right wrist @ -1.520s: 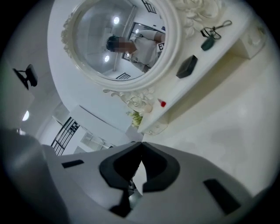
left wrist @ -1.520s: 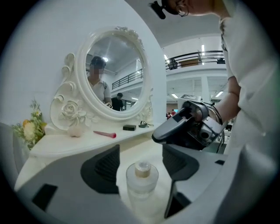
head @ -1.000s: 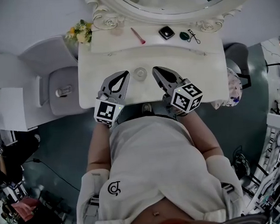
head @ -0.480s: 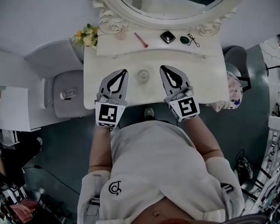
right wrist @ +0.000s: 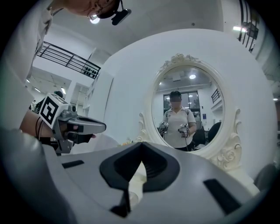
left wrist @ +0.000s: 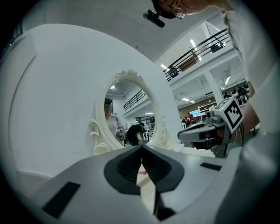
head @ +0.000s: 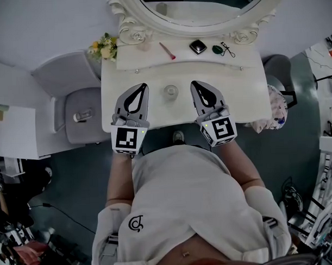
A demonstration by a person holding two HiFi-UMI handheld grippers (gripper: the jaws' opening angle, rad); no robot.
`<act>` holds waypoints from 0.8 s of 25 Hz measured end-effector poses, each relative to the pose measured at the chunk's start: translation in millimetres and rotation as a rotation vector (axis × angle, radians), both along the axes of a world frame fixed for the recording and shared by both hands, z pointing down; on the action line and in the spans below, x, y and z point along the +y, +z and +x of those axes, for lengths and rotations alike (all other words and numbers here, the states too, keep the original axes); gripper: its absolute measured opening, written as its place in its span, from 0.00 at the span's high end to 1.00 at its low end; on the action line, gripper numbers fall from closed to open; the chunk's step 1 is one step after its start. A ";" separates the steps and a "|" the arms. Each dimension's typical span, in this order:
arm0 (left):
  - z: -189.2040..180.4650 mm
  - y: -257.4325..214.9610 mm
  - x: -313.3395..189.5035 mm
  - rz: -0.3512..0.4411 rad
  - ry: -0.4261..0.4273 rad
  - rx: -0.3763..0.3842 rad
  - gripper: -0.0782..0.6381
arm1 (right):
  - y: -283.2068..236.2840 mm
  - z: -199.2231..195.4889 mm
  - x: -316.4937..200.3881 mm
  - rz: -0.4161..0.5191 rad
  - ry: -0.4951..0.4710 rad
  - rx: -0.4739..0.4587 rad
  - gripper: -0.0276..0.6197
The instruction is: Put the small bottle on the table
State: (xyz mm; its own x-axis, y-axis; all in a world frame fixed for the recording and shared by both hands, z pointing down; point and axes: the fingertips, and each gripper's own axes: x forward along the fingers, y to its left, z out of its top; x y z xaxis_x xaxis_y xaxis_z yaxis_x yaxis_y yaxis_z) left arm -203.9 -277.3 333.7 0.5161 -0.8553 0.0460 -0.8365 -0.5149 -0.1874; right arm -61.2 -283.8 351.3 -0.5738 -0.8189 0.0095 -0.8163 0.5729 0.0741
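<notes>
Both sets of jaws closed, empty; my left gripper (head: 143, 86) and right gripper (head: 194, 83) flank the small bottle (head: 170, 92) on the table (head: 246, 94).

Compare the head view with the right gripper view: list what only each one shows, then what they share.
Only the head view: the small bottle standing on the table between the two grippers, plus the pink brush, black compact and flowers on the back shelf.
Only the right gripper view: a person holding two grippers, reflected in the mirror.
Both: the left gripper and right gripper, each shut and empty, and the mirror's carved white frame.
</notes>
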 end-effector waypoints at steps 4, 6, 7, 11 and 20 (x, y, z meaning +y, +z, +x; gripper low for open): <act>2.9 2.9 0.9 -0.014 0.010 -0.002 0.87 | -1.8 -6.6 2.8 -0.008 -0.031 -0.007 0.95; 4.6 3.4 1.3 -0.016 0.014 -0.005 0.87 | -2.5 -9.3 3.7 -0.007 -0.047 0.002 0.95; 5.5 3.5 1.6 -0.016 0.016 -0.010 0.87 | -1.8 -9.8 4.1 -0.009 -0.051 0.007 0.95; 6.9 1.8 2.5 -0.017 0.024 -0.012 0.87 | 1.6 -10.3 5.8 -0.024 -0.057 0.012 0.95; 13.4 3.2 3.6 -0.035 0.059 -0.003 0.87 | 5.1 -18.4 12.8 -0.046 -0.080 0.025 0.95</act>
